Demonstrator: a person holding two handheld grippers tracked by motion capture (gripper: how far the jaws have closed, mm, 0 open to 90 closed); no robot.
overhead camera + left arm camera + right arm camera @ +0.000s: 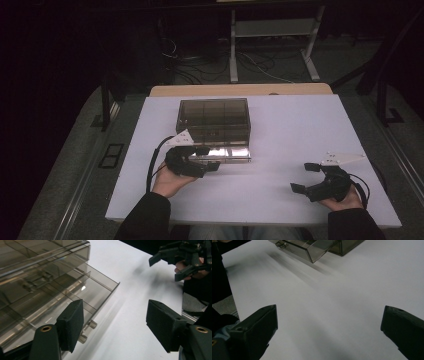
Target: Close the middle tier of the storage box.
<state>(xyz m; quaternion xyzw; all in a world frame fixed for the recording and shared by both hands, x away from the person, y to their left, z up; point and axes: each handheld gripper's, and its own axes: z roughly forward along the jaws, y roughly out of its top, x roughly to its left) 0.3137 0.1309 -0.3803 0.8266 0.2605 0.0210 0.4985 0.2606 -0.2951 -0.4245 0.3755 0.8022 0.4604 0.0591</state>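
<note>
Centrally in the high view, the smoked-plastic drawer box (pixel 214 119) has its lower drawer (pixel 227 153) pulled out, long axis left-right. Left hand-held gripper (pixel 210 159), jaws apart and apparently empty, sits at the drawer's left end; right hand-held gripper (pixel 304 178), also apart, lies lower right.

**What I can't make out**

My left gripper (pixel 207 159) covers the near left corner of the pulled-out drawer (pixel 227 153). In my left gripper view, the smoky plastic box (pixel 30 272) runs off the frame's top and left edges.
</note>
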